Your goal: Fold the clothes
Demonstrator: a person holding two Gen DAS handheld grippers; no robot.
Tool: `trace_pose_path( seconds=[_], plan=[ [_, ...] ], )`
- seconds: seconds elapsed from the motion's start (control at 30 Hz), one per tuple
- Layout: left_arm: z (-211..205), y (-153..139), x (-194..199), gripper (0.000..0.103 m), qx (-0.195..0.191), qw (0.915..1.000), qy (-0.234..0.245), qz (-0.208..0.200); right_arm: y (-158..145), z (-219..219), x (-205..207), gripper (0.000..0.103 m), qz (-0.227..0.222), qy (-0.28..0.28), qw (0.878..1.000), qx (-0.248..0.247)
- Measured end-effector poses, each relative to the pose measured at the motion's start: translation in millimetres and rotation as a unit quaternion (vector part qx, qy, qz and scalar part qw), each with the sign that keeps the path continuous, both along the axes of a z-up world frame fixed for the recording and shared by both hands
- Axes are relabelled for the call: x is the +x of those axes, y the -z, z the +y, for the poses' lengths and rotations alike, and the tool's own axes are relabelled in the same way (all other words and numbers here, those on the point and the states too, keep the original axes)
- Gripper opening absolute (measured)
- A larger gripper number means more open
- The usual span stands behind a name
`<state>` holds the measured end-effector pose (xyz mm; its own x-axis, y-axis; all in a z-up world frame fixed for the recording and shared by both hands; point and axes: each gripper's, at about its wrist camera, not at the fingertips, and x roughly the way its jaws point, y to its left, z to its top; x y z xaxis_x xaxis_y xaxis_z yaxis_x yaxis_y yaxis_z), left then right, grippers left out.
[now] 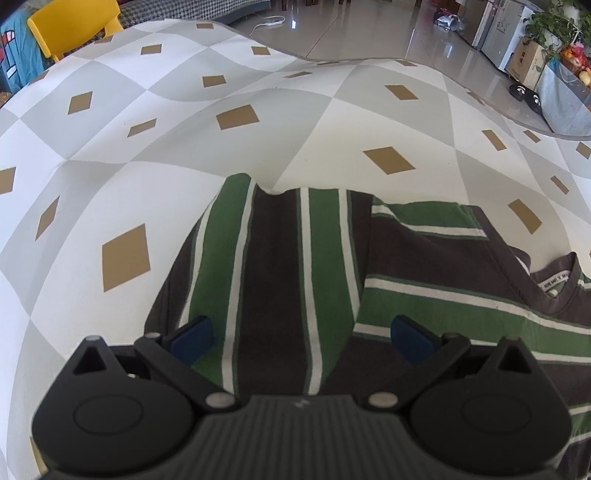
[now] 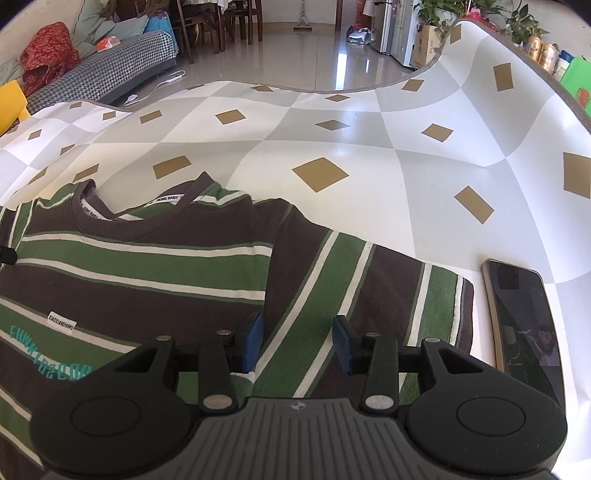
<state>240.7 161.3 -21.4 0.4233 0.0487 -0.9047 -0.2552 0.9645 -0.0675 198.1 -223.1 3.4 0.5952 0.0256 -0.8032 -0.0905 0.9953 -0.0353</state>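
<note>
The shirt (image 2: 147, 258), striped green, brown and white, lies flat on the table (image 2: 369, 155) with its front up and both sleeves spread. Inside the collar (image 2: 168, 201) a white tape reads "HORE BABY". A small white tag (image 2: 61, 319) on the chest reads "XIAOXIANGHANWU", and teal print (image 2: 44, 354) below it runs toward 7 o'clock; its letters cannot be made out in full.

In the right wrist view the right tongs (image 2: 298, 343) stand apart above the sleeve (image 2: 351, 288); the blue pads flank a green stripe and do not press on the cloth. In the left wrist view the left tongs (image 1: 301, 336) are spread wide over the other sleeve (image 1: 280, 251), pads clear of the fabric and nothing clamped.

The table wears a cloth of grey and white checks with tan diamonds (image 2: 320, 173). Beyond the shirt, from 10 to 2 o'clock, it lies open up to the far edge, which waves in the fisheye. The right sleeve cuff ends just beside a phone (image 2: 524, 325) lying at 4 o'clock, screen dark; the two are close but apart. That phone is the one thing on the table beside the shirt.

Past the table: a yellow chair (image 1: 74, 26) at 10 o'clock in the left view, a houndstooth sofa (image 2: 110, 74), glossy floor tiles (image 2: 295, 55), a cardboard box (image 1: 528, 61) and potted plants (image 1: 554, 22) at 2 o'clock.
</note>
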Motion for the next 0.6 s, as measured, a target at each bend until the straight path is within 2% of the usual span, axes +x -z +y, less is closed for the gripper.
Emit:
trace_pose_path(
  seconds=[0.17,0.6],
  plan=[
    [-4,6,9,0.103,0.035,0.9994,0.003,-0.001,2,1,9,0.041,-0.008,0.012,1.0,-0.011],
    [-4,7,35,0.103,0.044,0.9989,-0.009,-0.014,6,4,37,0.042,-0.04,0.056,0.997,-0.038]
  ],
)
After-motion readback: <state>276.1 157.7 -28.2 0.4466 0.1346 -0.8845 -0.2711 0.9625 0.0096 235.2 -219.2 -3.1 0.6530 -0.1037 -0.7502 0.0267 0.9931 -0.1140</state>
